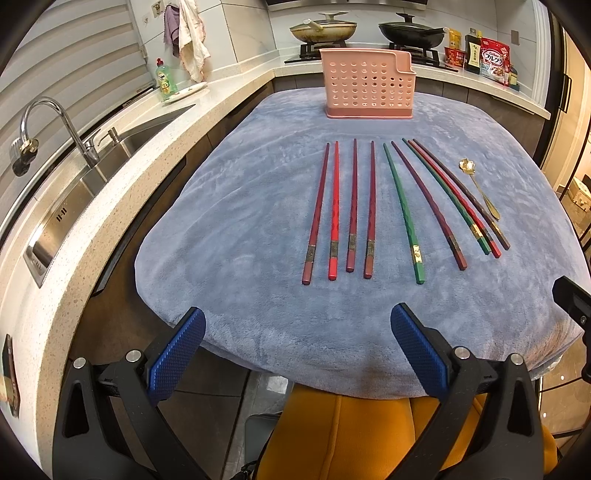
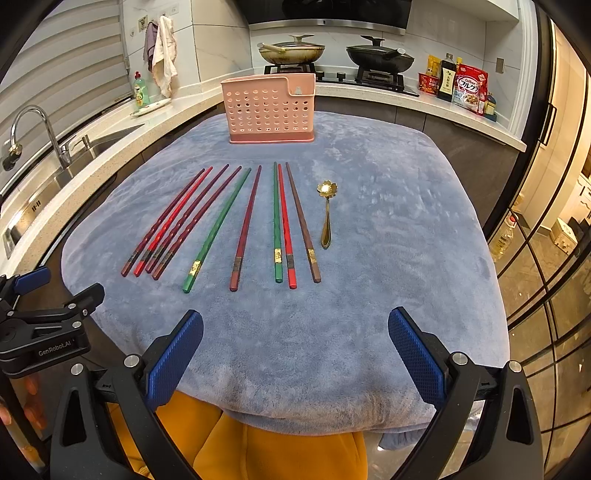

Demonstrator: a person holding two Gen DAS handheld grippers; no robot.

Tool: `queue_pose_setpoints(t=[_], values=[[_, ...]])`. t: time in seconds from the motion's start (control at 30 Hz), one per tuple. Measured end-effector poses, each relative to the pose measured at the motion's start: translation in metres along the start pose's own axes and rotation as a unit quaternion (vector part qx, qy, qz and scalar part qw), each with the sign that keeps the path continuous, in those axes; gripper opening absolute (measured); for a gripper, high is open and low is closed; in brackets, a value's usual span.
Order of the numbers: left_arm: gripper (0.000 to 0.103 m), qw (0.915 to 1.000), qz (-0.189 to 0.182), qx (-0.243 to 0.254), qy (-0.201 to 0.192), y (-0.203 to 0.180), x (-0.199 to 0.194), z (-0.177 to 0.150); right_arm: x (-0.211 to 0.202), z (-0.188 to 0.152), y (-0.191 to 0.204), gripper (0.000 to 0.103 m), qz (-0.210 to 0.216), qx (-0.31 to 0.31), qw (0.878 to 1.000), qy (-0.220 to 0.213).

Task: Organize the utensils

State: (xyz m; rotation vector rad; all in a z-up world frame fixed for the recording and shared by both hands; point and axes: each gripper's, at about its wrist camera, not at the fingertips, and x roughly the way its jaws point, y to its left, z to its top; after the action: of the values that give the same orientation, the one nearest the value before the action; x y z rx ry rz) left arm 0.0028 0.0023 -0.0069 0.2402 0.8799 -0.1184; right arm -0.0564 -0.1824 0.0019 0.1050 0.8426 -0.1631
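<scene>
Several chopsticks, red, maroon, green and brown, lie in a row on a blue fleece cloth [image 1: 240, 229] [image 2: 388, 240]. A red chopstick [image 1: 335, 206] [image 2: 285, 225] and a green one [image 1: 402, 212] [image 2: 218, 229] show in both views. A gold flower spoon [image 1: 480, 192] [image 2: 326, 214] lies at the row's right end. A pink perforated utensil holder [image 1: 367, 83] [image 2: 269, 109] stands upright at the cloth's far edge. My left gripper [image 1: 297, 325] is open and empty above the cloth's near edge. My right gripper [image 2: 295, 326] is open and empty there too.
A sink with faucet [image 1: 59, 125] [image 2: 37, 129] sits in the counter on the left. Two pans [image 1: 323, 29] [image 2: 380, 55] stand on the stove behind the holder. Food packets [image 1: 493, 61] stand at the back right. An orange chair [image 1: 351, 435] is below the cloth.
</scene>
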Motion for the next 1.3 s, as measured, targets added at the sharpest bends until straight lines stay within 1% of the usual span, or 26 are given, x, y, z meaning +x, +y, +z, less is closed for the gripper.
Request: queue_pose_setpoints(t=[1.3], values=[[0.096, 1.0000, -0.002, -0.004, 0.002, 0.0043, 0.0000, -0.0016, 0.0012, -0.0013, 0.0021, 0.096, -0.001, 0.001, 1.000, 0.002]])
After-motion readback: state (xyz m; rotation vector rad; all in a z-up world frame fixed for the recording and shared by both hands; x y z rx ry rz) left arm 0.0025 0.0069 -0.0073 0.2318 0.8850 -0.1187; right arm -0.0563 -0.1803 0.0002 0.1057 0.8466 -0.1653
